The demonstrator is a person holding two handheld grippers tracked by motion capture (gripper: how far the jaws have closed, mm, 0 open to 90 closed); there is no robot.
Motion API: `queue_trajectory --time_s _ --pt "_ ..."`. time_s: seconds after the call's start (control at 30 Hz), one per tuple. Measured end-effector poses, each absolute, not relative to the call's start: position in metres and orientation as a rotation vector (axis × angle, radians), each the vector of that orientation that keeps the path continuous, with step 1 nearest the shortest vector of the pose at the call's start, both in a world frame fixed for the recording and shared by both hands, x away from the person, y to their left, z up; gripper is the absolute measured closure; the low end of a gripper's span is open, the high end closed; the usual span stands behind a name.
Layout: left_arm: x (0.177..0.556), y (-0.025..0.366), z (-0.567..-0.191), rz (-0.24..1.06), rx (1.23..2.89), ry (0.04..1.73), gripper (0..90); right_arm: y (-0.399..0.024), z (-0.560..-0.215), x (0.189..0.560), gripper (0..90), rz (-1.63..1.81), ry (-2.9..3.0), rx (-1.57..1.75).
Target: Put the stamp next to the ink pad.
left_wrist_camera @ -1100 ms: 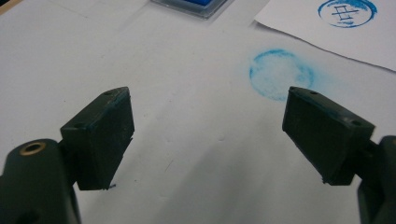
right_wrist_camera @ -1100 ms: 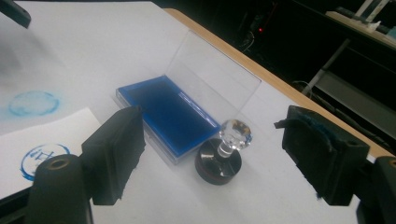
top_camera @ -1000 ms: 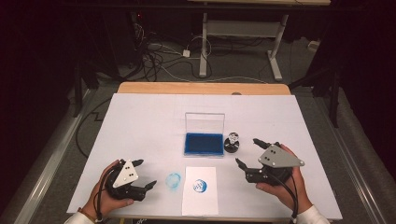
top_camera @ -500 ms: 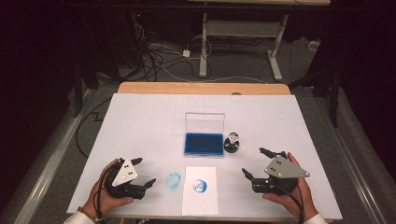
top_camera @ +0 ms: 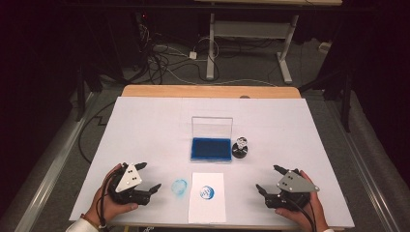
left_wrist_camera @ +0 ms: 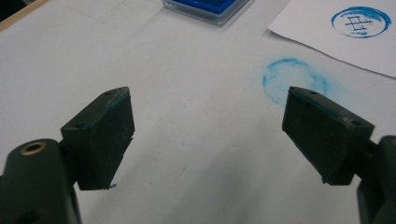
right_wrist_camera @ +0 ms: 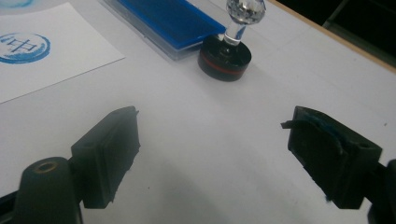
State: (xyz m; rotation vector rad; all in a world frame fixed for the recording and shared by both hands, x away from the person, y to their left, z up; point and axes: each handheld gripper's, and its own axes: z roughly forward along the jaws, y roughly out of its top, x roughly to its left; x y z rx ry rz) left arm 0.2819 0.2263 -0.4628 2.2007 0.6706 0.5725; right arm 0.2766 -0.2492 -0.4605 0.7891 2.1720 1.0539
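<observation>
High view: the white table (top_camera: 145, 125) carries the ink pad (top_camera: 211, 148) at centre, the stamped paper (top_camera: 207, 195) at six o'clock and the stamp (top_camera: 240, 148) at three o'clock of the pad. Left gripper (top_camera: 145, 181) and right gripper (top_camera: 266, 180) gape wide, empty. Stamping looks finished; next would be parking both hands. Right gripper view reveals the stamp's crystal knob (right_wrist_camera: 245, 10).
</observation>
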Motion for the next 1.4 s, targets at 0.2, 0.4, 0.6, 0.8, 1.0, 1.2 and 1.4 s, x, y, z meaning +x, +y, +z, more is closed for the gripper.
queue_trajectory --time_s 0.2,0.4,0.6,0.8,1.0,1.2,1.4 --pt "0.281 0.224 -0.463 0.575 2.209 0.671 16.1 -0.251 -0.464 0.275 16.5 1.040 2.176 0.796" --pt "0.279 0.223 -0.464 0.570 2.215 0.656 16.1 -0.248 -0.458 0.272 16.4 1.069 2.167 0.779" --pt "0.278 0.220 -0.464 0.567 2.232 0.631 16.0 -0.244 -0.452 0.264 16.2 1.091 2.146 0.751" --pt "0.279 0.220 -0.465 0.565 2.234 0.634 16.1 -0.245 -0.452 0.265 16.2 1.091 2.145 0.765" --pt "0.279 0.220 -0.465 0.564 2.240 0.630 16.1 -0.244 -0.452 0.265 16.2 1.095 2.155 0.758" --pt "0.280 0.220 -0.466 0.558 2.239 0.634 16.1 -0.244 -0.452 0.265 16.2 1.096 2.153 0.761" --pt "0.282 0.220 -0.466 0.559 2.242 0.642 16.1 -0.244 -0.453 0.266 16.3 1.100 2.156 0.763"
